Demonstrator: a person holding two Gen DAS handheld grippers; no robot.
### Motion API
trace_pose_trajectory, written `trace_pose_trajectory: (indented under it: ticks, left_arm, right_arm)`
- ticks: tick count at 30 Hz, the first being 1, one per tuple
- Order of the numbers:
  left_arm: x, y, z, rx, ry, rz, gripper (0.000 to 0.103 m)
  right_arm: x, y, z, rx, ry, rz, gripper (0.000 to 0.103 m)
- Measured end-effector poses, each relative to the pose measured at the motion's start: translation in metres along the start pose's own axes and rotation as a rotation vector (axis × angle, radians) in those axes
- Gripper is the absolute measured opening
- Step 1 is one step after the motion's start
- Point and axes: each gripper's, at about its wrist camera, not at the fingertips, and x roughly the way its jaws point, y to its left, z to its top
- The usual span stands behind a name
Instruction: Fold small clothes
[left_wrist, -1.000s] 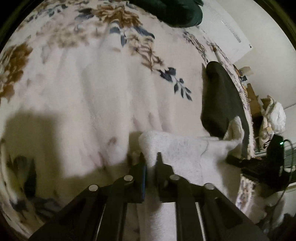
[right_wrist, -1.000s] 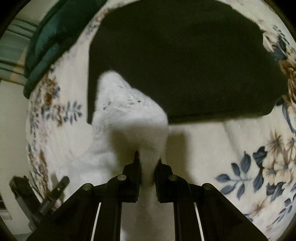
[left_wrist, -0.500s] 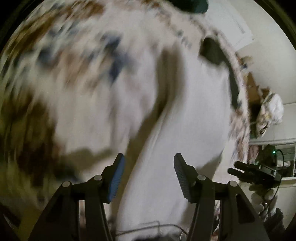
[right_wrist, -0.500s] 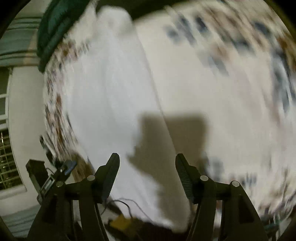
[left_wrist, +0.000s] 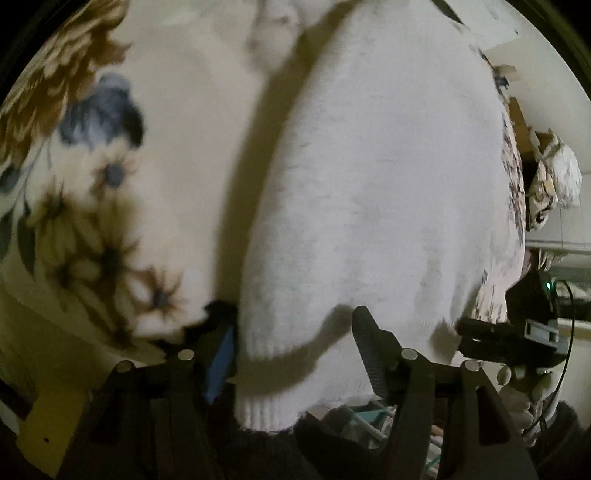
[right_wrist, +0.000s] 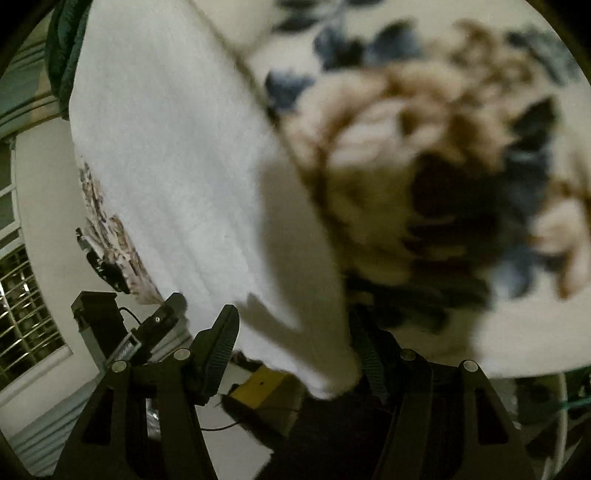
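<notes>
A white knit garment (left_wrist: 376, 192) lies spread flat on the floral blanket (left_wrist: 92, 155), its ribbed hem hanging over the near edge. My left gripper (left_wrist: 291, 332) is open, its jaws wide apart on either side of the hem's left corner, holding nothing. In the right wrist view the same white garment (right_wrist: 177, 177) runs down the left half over the blanket (right_wrist: 424, 155). My right gripper (right_wrist: 295, 328) is open, straddling the garment's near right corner, not gripping it.
A dark green cloth (right_wrist: 61, 48) lies at the far end of the bed. A yellow object (right_wrist: 258, 387) sits on the floor below the bed's edge. My right gripper's dark body (left_wrist: 517, 332) shows at the right of the left view, by cluttered furniture.
Both grippers have let go of the white garment and opened. They have pulled back to its near hem. The garment now lies spread flat where it was bunched a second ago.
</notes>
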Motion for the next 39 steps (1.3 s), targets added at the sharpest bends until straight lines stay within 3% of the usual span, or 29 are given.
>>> trace_pose_trajectory:
  ticks: [1, 2, 3, 4, 5, 8, 16, 24, 28, 35, 37, 39]
  left_arm:
    - [0.0, -0.004, -0.002, 0.012, -0.006, -0.007, 0.057]
    - [0.001, -0.009, -0.002, 0.023, -0.022, -0.028, 0.054]
    - [0.0, -0.014, -0.003, 0.028, -0.028, -0.044, 0.032]
    - [0.002, -0.018, -0.002, 0.033, -0.022, -0.045, 0.009]
    - [0.003, -0.022, -0.003, 0.048, -0.02, -0.033, 0.01]
    - [0.0, -0.024, -0.006, 0.058, -0.046, -0.001, 0.009]
    - [-0.05, -0.023, 0.002, -0.071, -0.121, -0.155, 0.009]
    - [-0.109, -0.049, 0.079, -0.108, -0.24, -0.315, 0.009]
    - [-0.125, -0.059, 0.141, -0.089, -0.278, -0.362, 0.009]
    - [-0.11, -0.077, 0.267, -0.029, -0.3, -0.316, 0.017]
    - [-0.106, -0.076, 0.294, -0.042, -0.306, -0.328, 0.035]
    - [-0.108, -0.069, 0.312, -0.068, -0.318, -0.369, 0.05]
  right_arm:
    - [0.004, 0.006, 0.0, -0.004, -0.009, -0.001, 0.062]
    - [0.005, 0.008, 0.0, -0.006, -0.015, -0.005, 0.054]
    - [0.006, 0.008, -0.002, -0.009, -0.019, -0.011, 0.046]
    - [0.008, 0.009, -0.005, -0.013, -0.015, -0.014, 0.027]
    - [0.006, 0.009, -0.005, -0.01, -0.017, -0.012, 0.018]
    - [-0.001, 0.007, -0.011, -0.001, -0.037, 0.003, 0.014]
    - [-0.051, 0.033, -0.017, 0.007, -0.051, 0.167, 0.012]
    - [-0.131, 0.084, 0.012, -0.035, -0.124, 0.274, 0.012]
    - [-0.164, 0.115, 0.062, -0.029, -0.18, 0.308, 0.012]
    - [-0.174, 0.164, 0.199, 0.038, -0.241, 0.281, 0.017]
    - [-0.175, 0.166, 0.236, 0.079, -0.253, 0.277, 0.019]
    - [-0.172, 0.174, 0.26, 0.108, -0.254, 0.327, 0.029]
